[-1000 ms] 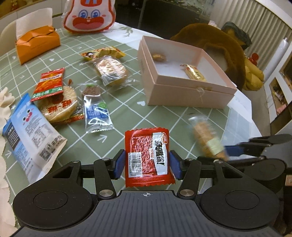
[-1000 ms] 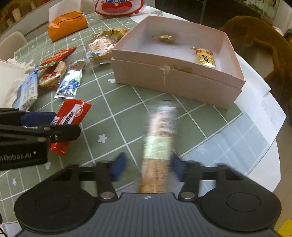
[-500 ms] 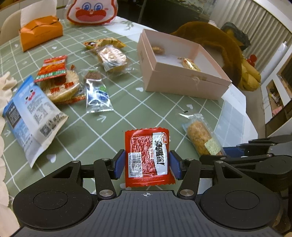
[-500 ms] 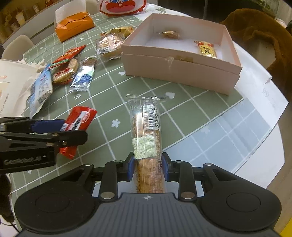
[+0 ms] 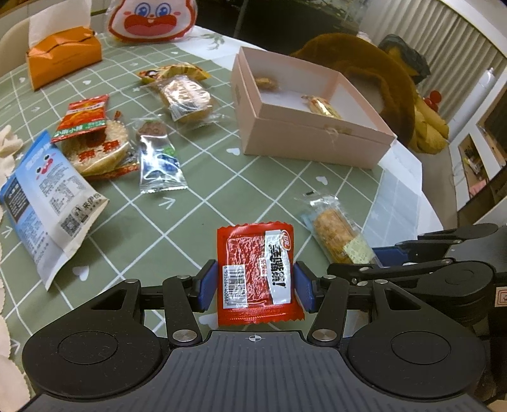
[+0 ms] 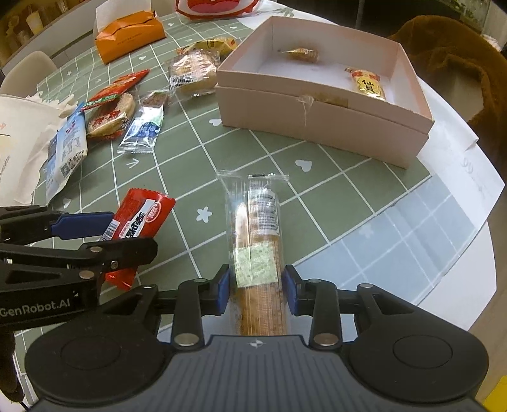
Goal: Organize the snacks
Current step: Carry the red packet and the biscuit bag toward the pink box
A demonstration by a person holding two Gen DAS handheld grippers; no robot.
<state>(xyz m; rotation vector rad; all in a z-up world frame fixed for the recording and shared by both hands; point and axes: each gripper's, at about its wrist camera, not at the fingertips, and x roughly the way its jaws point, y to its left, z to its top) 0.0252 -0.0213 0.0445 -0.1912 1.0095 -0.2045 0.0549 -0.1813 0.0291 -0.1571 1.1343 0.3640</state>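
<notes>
My left gripper (image 5: 255, 285) is shut on a red snack packet (image 5: 256, 272) and holds it above the green checked tablecloth; the packet also shows in the right wrist view (image 6: 139, 222). My right gripper (image 6: 256, 286) is shut on a long clear-wrapped biscuit bar (image 6: 256, 241), which also shows in the left wrist view (image 5: 339, 234). An open pink box (image 5: 312, 139) with two small wrapped snacks inside stands beyond both grippers; it also shows in the right wrist view (image 6: 320, 123).
Several loose snacks lie left of the box: a blue-white bag (image 5: 47, 196), a round rice cracker (image 5: 95, 149), a silver-blue packet (image 5: 158, 161), a wrapped cake (image 5: 187, 98). An orange tissue box (image 5: 60, 57) and a rabbit bag (image 5: 152, 19) stand at the back. The table edge curves on the right.
My right gripper has closed on the biscuit bar and lifted it. Both grippers have risen and drawn back from the table. The left gripper still holds the red packet.
</notes>
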